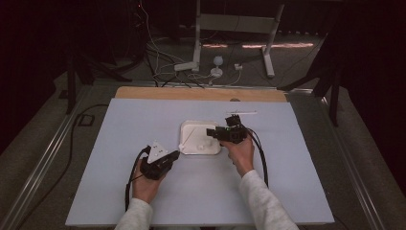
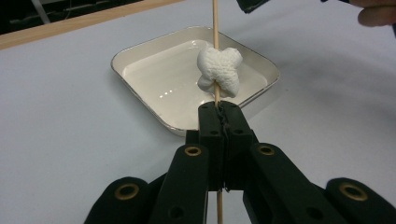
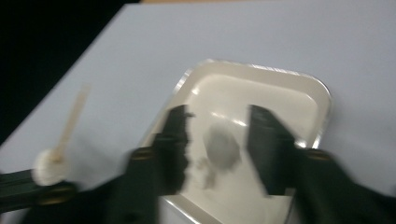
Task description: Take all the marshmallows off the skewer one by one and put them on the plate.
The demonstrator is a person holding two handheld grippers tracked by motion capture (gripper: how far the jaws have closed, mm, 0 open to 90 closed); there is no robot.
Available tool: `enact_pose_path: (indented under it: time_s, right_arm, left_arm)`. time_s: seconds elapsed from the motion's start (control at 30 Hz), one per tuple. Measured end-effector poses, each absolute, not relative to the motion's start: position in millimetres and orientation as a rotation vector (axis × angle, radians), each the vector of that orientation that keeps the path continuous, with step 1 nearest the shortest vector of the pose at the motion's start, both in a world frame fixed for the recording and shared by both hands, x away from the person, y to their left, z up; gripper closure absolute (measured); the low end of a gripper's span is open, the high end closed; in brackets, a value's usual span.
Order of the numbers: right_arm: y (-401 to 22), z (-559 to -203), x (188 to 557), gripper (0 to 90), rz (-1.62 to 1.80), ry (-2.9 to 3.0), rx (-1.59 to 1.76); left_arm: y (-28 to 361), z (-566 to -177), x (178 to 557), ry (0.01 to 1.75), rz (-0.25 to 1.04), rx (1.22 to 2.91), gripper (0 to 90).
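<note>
My left gripper (image 2: 219, 109) is shut on a thin wooden skewer (image 2: 215, 23). A white marshmallow (image 2: 218, 71) is threaded on the skewer just beyond the jaw tips. In the high view this gripper (image 1: 178, 153) sits at the near left corner of a white square tray (image 1: 190, 125), and the skewer slants over the tray. My right gripper (image 1: 209, 131) hovers over the tray's right side. In the right gripper view, which is blurred, that gripper (image 3: 219, 121) is open with nothing between the jaws, above the tray (image 3: 322, 93). The marshmallow (image 3: 46, 170) appears at lower left there.
The tray rests mid-table on a pale blue mat (image 1: 119, 124). A thin white stick (image 1: 242, 113) lies behind the right gripper. A wooden table edge (image 1: 201, 93) runs along the back. Beyond it are cables and a desk frame (image 1: 196, 62) on the floor.
</note>
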State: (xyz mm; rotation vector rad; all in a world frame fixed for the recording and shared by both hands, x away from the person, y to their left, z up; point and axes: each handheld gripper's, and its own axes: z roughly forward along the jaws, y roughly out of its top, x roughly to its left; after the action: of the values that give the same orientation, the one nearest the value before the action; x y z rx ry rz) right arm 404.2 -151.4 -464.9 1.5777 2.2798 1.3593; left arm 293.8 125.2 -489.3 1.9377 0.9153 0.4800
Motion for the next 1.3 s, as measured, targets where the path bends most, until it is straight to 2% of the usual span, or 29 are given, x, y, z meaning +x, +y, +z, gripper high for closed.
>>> enact_pose_path:
  time_s: [0.2, 0.43, 0.73, 0.8, 0.83, 0.87, 0.9, 0.93, 1.1, 1.3]
  right_arm:
    - [-148, -462, 396, 26.1, 1.454, 2.310, 1.508]
    - [-131, -461, 381, 24.2, 1.553, 2.404, 1.416]
    - [-97, -474, 367, 50.0, 1.667, 2.535, 1.389]
    - [-95, -477, 368, 58.0, 1.690, 2.565, 1.407]
    - [-95, -477, 368, 58.0, 1.690, 2.565, 1.407]
    - [-93, -478, 367, 69.5, 1.700, 2.575, 1.406]
    - [-93, -478, 367, 69.5, 1.700, 2.575, 1.406]
    - [-92, -475, 366, 73.7, 1.686, 2.571, 1.389]
    - [-92, -473, 365, 76.3, 1.691, 2.560, 1.370]
    - [-91, -471, 364, 77.1, 1.709, 2.524, 1.367]
  left_arm:
    - [126, -489, 295, 0.927, 0.480, 1.921, 90.0]
    - [125, -489, 294, 0.926, 0.480, 1.916, 90.0]
    - [121, -489, 294, 0.910, 0.457, 1.918, 89.9]
    - [121, -490, 294, 0.907, 0.451, 1.922, 89.9]
    - [120, -490, 295, 0.909, 0.448, 1.925, 89.9]
    - [120, -491, 295, 0.910, 0.443, 1.931, 89.7]
    - [120, -491, 296, 0.911, 0.431, 1.936, 89.7]
    - [120, -492, 297, 0.912, 0.416, 1.939, 89.4]
    - [124, -495, 301, 0.927, 0.337, 1.958, 88.6]
    - [121, -499, 303, 0.937, 0.328, 2.014, 87.6]
